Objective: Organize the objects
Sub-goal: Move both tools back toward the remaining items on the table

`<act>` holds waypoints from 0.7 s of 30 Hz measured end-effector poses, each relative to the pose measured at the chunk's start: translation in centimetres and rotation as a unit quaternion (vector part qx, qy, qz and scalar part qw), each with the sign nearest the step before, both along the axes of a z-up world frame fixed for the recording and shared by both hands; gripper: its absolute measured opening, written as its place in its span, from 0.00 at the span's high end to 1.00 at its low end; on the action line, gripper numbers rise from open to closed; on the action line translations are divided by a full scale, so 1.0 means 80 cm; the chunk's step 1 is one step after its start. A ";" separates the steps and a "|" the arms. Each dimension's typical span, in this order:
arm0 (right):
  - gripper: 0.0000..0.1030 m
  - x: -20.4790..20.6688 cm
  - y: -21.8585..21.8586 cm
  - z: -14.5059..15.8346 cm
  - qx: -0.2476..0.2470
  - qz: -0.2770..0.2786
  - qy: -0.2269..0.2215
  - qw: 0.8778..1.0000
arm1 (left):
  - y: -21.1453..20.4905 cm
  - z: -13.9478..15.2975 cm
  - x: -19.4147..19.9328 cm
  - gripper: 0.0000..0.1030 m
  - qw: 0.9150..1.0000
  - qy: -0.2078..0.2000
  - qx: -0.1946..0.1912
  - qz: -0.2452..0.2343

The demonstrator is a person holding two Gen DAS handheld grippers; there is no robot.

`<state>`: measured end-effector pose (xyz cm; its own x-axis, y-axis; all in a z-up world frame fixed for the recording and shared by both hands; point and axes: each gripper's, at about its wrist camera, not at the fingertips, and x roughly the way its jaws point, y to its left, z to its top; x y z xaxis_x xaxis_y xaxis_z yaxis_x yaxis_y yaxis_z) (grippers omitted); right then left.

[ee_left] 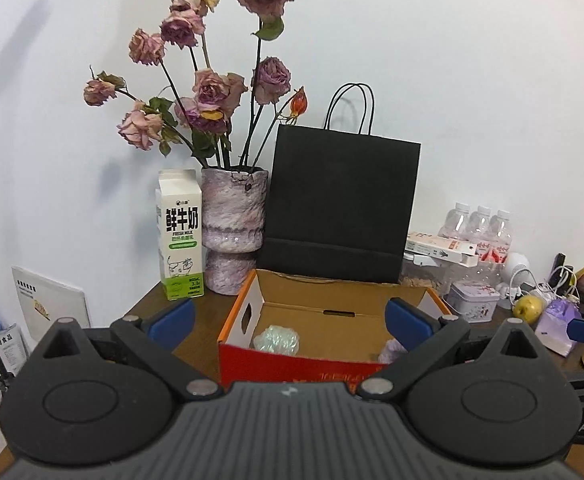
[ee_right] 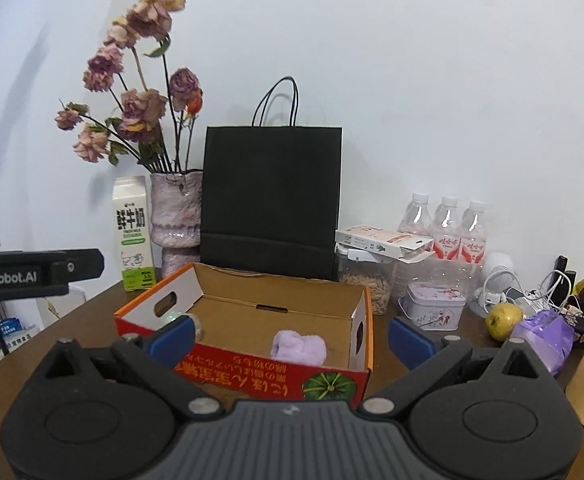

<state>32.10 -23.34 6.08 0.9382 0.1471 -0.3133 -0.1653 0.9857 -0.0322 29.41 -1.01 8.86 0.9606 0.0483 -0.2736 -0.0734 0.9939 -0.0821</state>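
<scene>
An open red and orange cardboard box [ee_left: 238,318] [ee_right: 368,320] stands on the brown table. A shiny iridescent ball [ee_left: 275,340] lies at its left end; a lilac fluffy cloth [ee_right: 299,347] [ee_left: 390,350] lies at its right end. My left gripper [ee_left: 289,322] is open and empty, just in front of the box. My right gripper [ee_right: 292,334] is open and empty, before the box's right half. The left gripper's body [ee_right: 35,272] shows at the left of the right wrist view.
Behind the box stand a milk carton [ee_left: 180,240], a vase of dried roses [ee_left: 233,232] and a black paper bag [ee_left: 340,208]. To the right are water bottles [ee_right: 446,224], a flat carton [ee_right: 384,242], a tin [ee_right: 432,306], a pear [ee_right: 504,320], a purple pouch [ee_right: 544,338] and cables.
</scene>
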 end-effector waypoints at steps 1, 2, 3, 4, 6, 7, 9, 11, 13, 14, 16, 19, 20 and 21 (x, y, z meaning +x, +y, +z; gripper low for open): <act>0.00 -0.008 -0.002 -0.002 0.002 0.002 0.000 1.000 | 0.000 -0.001 -0.006 0.00 1.000 -0.001 0.002 -0.001; 0.00 -0.015 -0.002 -0.003 0.002 0.004 0.000 1.000 | 0.000 -0.003 -0.014 0.00 1.000 -0.001 0.003 -0.001; 0.00 -0.021 -0.003 -0.004 0.002 0.005 0.001 1.000 | 0.001 -0.006 -0.021 0.00 1.000 0.000 0.004 -0.001; 0.00 -0.027 -0.003 -0.006 0.001 0.006 0.001 1.000 | 0.001 -0.009 -0.028 0.00 1.000 0.002 0.004 -0.004; 0.00 -0.041 -0.004 -0.007 0.000 0.006 0.001 1.000 | 0.002 -0.015 -0.041 0.00 1.000 0.007 0.006 -0.005; 0.00 -0.049 -0.005 -0.008 0.001 0.007 0.000 1.000 | 0.003 -0.017 -0.047 0.00 1.000 0.008 0.008 -0.004; 0.00 -0.063 -0.007 -0.010 0.002 0.008 -0.001 1.000 | 0.005 -0.021 -0.060 0.00 1.000 0.011 0.009 -0.001; 0.00 -0.077 -0.008 -0.013 0.004 0.009 -0.001 1.000 | 0.007 -0.024 -0.071 0.00 1.000 0.013 0.010 -0.001; 0.00 -0.093 -0.009 -0.019 0.005 0.010 0.001 1.000 | 0.008 -0.026 -0.081 0.00 1.000 0.015 0.012 -0.001; 0.00 -0.098 -0.010 -0.021 0.005 0.010 0.002 1.000 | 0.008 -0.027 -0.087 0.00 1.000 0.015 0.013 -0.002; 0.00 -0.111 -0.011 -0.026 0.004 0.011 0.005 1.000 | 0.007 -0.028 -0.100 0.00 1.000 0.015 0.016 -0.004; 0.00 -0.131 -0.013 -0.033 0.004 0.012 0.009 1.000 | 0.005 -0.029 -0.117 0.00 1.000 0.015 0.019 -0.008; 0.00 -0.137 -0.014 -0.035 0.004 0.011 0.010 1.000 | 0.004 -0.029 -0.123 0.00 1.000 0.015 0.019 -0.009; 0.00 -0.142 -0.015 -0.037 0.003 0.011 0.011 1.000 | 0.003 -0.030 -0.128 0.00 1.000 0.015 0.020 -0.009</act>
<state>20.74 -24.51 3.13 0.9274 0.1695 -0.3333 -0.1873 0.9821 -0.0217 19.13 -0.76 6.47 0.9528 0.0426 -0.3007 -0.0575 0.9975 -0.0408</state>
